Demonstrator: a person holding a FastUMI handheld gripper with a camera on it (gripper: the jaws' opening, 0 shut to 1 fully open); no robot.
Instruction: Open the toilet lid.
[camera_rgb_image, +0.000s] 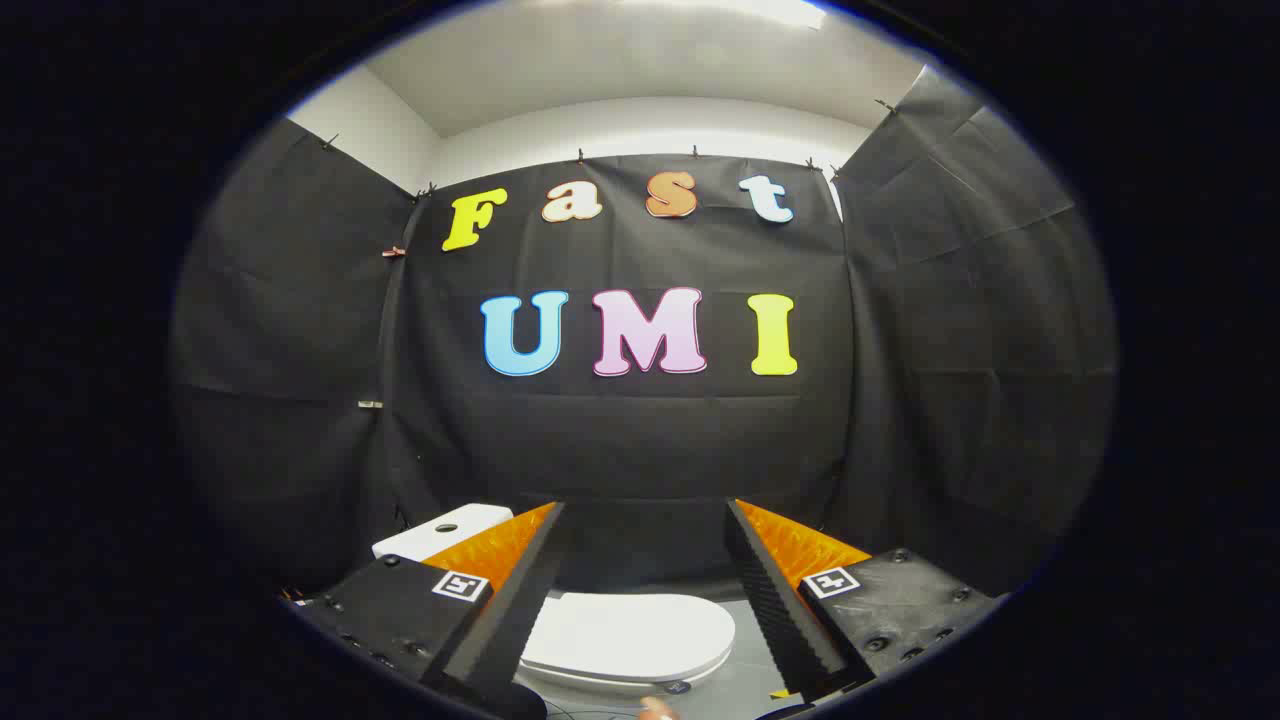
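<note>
Lying flat and closed, white toilet lid (628, 637) between spread claw (645, 545) fingers.

Black cloth (640, 440) hangs as the booth's wall, pinned up by small clips (393, 252). Above it run a white wall (640, 125) and ceiling (640, 50). The floor (745, 685) below is grey.

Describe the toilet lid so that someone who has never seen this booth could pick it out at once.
Start at the black cloth wall and look down to the floor in front of it. There, seen between the open gripper fingers, lies the toilet lid, closed flat. It is white, smooth and rounded, unlike the boxy white tank with a button hole behind it.
</note>
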